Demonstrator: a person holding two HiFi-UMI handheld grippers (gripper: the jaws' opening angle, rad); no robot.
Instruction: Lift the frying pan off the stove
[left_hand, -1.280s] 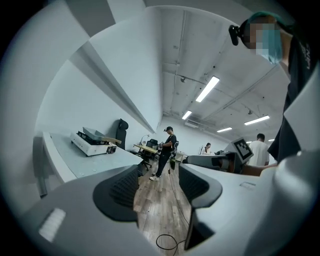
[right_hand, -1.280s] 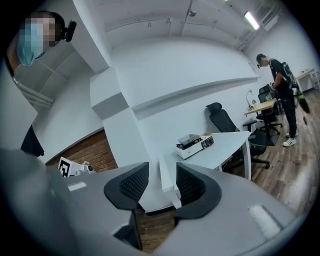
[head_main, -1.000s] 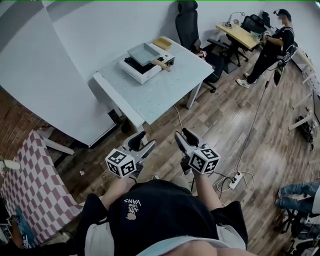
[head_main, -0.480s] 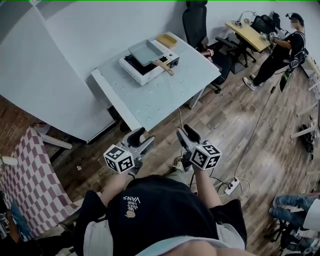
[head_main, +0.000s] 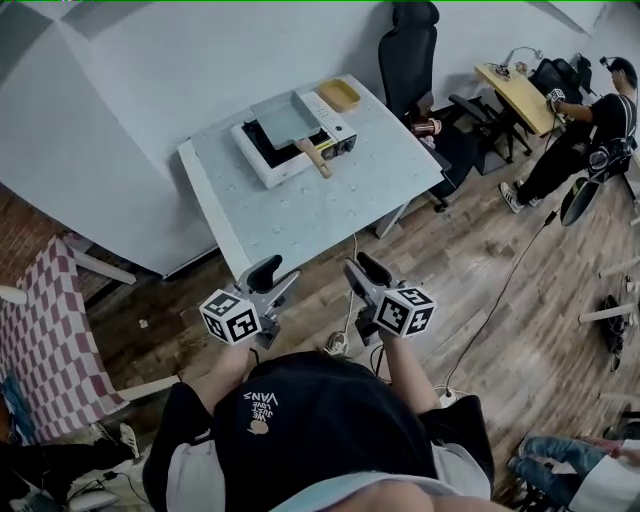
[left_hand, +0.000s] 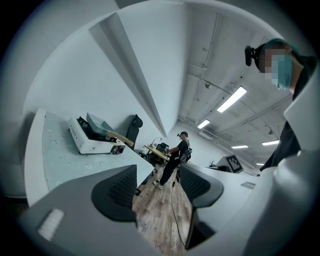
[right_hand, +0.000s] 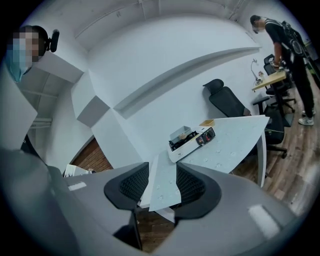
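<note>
Wood flooring (head_main: 450, 260) lies below the left hand-held gripper (head_main: 275, 278) and right hand-held gripper (head_main: 362, 272), both wide apart and empty, short of the bench (head_main: 300, 215). Ahead, at its far side, the frying pan (head_main: 283, 115) sits on the stove (head_main: 262, 166), its handle (head_main: 313, 157) seemingly angled toward the right one.

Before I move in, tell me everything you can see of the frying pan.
The frying pan is rectangular, shallow and grey, metal by its look, and seems empty. Its light wooden handle points toward the person, reaching past the stove's front edge. The pan sits on the white stove at the far side of the table. Nothing else touches it.
</note>
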